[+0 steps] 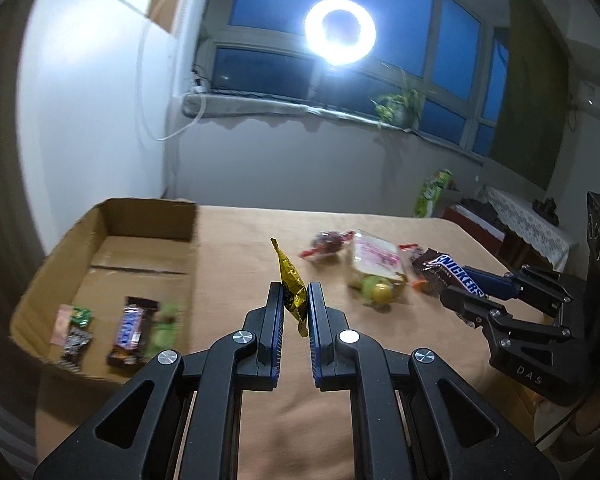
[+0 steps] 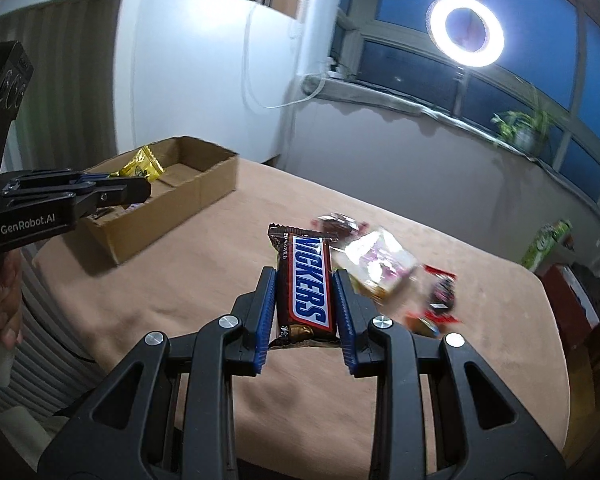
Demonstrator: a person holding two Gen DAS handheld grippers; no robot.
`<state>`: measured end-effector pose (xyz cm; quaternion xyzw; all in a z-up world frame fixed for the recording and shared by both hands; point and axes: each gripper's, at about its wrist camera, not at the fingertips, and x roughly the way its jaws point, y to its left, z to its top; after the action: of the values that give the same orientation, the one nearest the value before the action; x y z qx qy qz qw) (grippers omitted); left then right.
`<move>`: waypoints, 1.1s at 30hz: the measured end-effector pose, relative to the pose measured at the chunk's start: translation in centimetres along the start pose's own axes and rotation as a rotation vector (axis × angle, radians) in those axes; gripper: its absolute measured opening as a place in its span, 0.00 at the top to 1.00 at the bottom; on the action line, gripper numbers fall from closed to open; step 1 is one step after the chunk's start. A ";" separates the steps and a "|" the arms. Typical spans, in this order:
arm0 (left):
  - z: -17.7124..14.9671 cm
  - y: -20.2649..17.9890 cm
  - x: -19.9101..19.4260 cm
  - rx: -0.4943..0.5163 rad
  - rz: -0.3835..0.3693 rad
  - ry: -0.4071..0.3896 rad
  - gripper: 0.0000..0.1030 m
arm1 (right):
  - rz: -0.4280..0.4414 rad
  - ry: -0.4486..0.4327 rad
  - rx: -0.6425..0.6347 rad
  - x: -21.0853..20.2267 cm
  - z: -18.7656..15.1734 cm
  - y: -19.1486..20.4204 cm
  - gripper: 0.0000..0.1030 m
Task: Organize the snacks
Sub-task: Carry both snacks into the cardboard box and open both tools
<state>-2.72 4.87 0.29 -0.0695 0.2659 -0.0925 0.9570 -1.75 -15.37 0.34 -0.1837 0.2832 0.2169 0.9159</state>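
My left gripper (image 1: 296, 300) is shut on a gold foil snack packet (image 1: 290, 282) and holds it above the table, just right of the cardboard box (image 1: 148, 216). The packet (image 2: 142, 166) and the left gripper (image 2: 140, 188) also show in the right wrist view, over the box (image 2: 204, 184). My right gripper (image 2: 304, 284) is shut on a Snickers bar (image 2: 306, 280), held above the table; it also shows in the left wrist view (image 1: 452, 280). The box holds another Snickers bar (image 1: 130, 330) and several small sweets (image 1: 76, 332).
A pile of loose snacks lies on the tan table (image 1: 236, 240): a clear pink-printed packet (image 1: 374, 258), a red-wrapped sweet (image 1: 328, 242), a green-yellow sweet (image 1: 376, 292). A bright ring light (image 1: 340, 26) and a potted plant (image 1: 400, 106) are at the window.
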 end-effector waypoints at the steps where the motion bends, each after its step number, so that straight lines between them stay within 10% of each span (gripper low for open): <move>1: -0.1 0.5 -0.2 -0.006 0.006 -0.003 0.90 | 0.008 0.000 -0.009 0.3 0.3 0.6 0.71; 33: 0.2 14.6 0.0 -0.169 0.175 -0.001 0.90 | 0.254 -0.055 -0.224 10.1 9.6 15.1 0.71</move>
<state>-0.55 19.09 -2.24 -0.1263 0.2771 0.0142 0.9524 2.36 4.66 -1.55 -0.2412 0.2532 0.3661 0.8624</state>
